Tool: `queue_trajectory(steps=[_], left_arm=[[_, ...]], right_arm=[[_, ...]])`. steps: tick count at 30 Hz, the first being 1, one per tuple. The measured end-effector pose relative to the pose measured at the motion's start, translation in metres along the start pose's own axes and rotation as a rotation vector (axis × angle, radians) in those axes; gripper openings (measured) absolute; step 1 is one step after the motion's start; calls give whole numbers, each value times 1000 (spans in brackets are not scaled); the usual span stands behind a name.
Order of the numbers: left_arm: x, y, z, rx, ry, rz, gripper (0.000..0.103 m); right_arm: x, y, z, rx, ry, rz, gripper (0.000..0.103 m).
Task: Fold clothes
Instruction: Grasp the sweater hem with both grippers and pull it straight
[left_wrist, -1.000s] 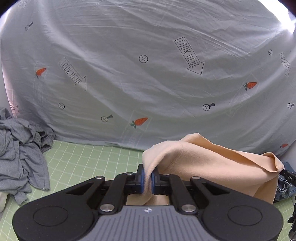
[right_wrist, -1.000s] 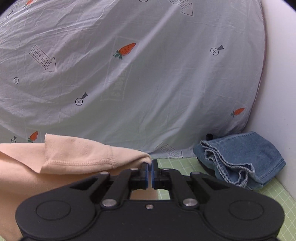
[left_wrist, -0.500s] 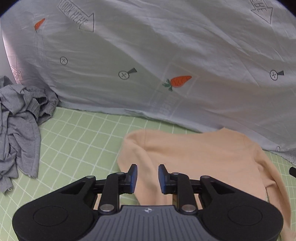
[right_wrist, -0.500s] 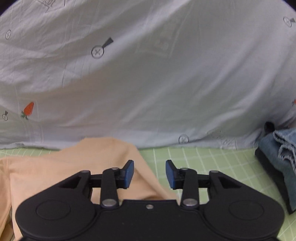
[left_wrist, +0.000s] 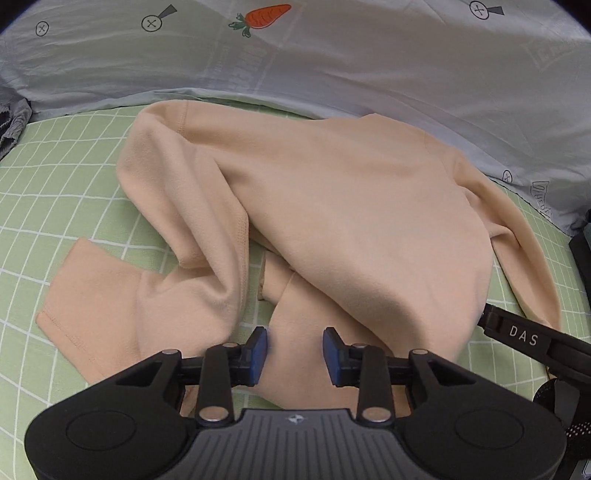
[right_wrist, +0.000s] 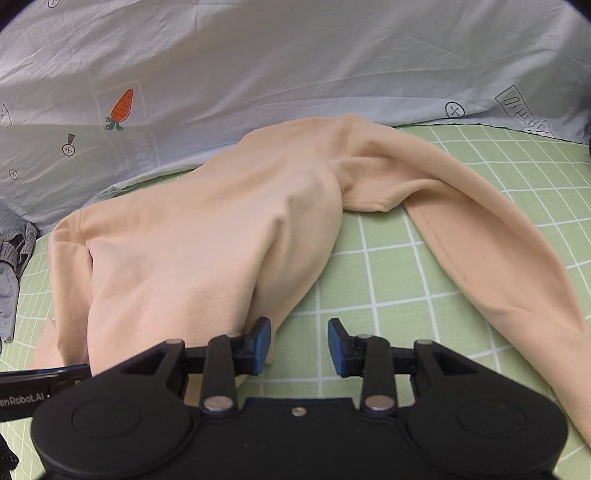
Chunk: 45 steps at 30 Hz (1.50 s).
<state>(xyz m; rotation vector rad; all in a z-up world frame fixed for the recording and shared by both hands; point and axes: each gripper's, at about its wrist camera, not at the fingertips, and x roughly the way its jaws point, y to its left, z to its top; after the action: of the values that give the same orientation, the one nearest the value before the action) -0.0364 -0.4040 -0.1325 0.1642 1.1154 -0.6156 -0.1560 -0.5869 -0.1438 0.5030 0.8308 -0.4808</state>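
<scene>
A peach long-sleeved top (left_wrist: 354, 206) lies crumpled on the green grid mat (left_wrist: 55, 192); it also shows in the right wrist view (right_wrist: 192, 251). One sleeve (left_wrist: 96, 306) is spread to the left, another sleeve (right_wrist: 491, 258) trails to the right. My left gripper (left_wrist: 294, 345) is open just above the near fabric, holding nothing. My right gripper (right_wrist: 299, 341) is open over the mat, its left finger touching the top's near edge.
A pale grey printed sheet (left_wrist: 332, 62) hangs along the back of the mat and shows in the right wrist view (right_wrist: 258, 62). Crumpled grey clothing (right_wrist: 11, 266) lies at the far left. The right gripper's black body (left_wrist: 535, 343) shows at the left view's right edge.
Both grippers have let go of the peach top and opened. The top dropped onto the mat, and both grippers have lowered toward it.
</scene>
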Motion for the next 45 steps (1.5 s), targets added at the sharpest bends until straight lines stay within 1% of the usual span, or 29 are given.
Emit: queue_trajectory(steps=[2,3,6,7,8,9,11,12,13,14,15,16,18,20,24,28,30,31,32,33,34,36,37,38,39,40,42,45], left_arm=[[3,0,2,-6,6,6,25],[4,0,2,-1,8,3,14],[2,2,-3,-7,3,0,9],[2,3,-4,-20,10,0,8],[2,5,-5,-37,16,-2,8],[2,7,-7,-56,21,-6,7],[1,8,-9,-68,30,-11,6],[-1,8,-11,-69,33,-10,6],[-3,8,-12,-69,36,-7,6],[-6,8,-14,-68,39,-3,6],[-9,7,-17,-70,40,-2,6],[-14,7,-21,-73,41,-6,6],[-25,7,-29,-80,41,-13,6],[-36,6,-37,-87,41,-20,6],[-59,5,-53,-94,40,-33,5],[-102,-2,-76,-39,29,-53,5],[-120,-2,-90,-52,18,-94,7],[-128,-1,-96,-64,12,-113,11],[-133,0,-102,-74,2,-108,11],[-136,1,-106,-73,-11,-82,11],[-139,2,-109,-73,-24,-55,11],[-143,10,-115,-77,-36,-17,12],[-143,12,-114,-83,-37,-17,14],[-143,14,-113,-83,-40,-23,17],[-142,15,-113,-72,-43,-33,25],[-140,13,-111,-47,-43,-34,32],[-133,2,-109,35,-44,-21,38],[-117,-20,-109,189,-27,-1,44]], right_arm=[[0,3,-2,-5,7,18,38],[-1,1,-2,-6,8,26,38],[-9,0,-5,-2,5,53,41],[-11,2,-8,-5,5,56,45],[-14,5,-10,-9,7,61,44],[-15,11,-13,-31,11,57,44],[-11,21,-17,-92,13,13,43],[-7,26,-18,-118,14,-13,41],[-1,27,-19,-128,21,-32,33],[1,27,-18,-142,15,-29,19],[2,28,-17,-159,4,-22,10],[-1,27,-15,-152,-6,-11,7],[-9,25,-11,-130,-26,11,6],[-27,27,-12,-143,-63,7,6],[-73,24,-15,-174,-127,-37,6],[-131,0,-17,-190,-205,-78,6],[-158,-12,-22,-188,-245,-107,6],[-166,-16,-27,-202,-255,-135,6],[-168,-20,-33,-216,-246,-165,7],[-168,-24,-38,-229,-233,-195,8],[-163,-31,-45,-219,-192,-226,10],[-159,-50,-57,-150,-132,-233,11],[-158,-58,-63,-112,-109,-223,18],[-159,-65,-68,-90,-96,-219,29],[-158,-68,-74,-81,-81,-221,32],[-158,-71,-80,-84,-66,-226,33],[-150,-73,-90,-77,-22,-224,34],[-135,-75,-107,-47,61,-216,33]])
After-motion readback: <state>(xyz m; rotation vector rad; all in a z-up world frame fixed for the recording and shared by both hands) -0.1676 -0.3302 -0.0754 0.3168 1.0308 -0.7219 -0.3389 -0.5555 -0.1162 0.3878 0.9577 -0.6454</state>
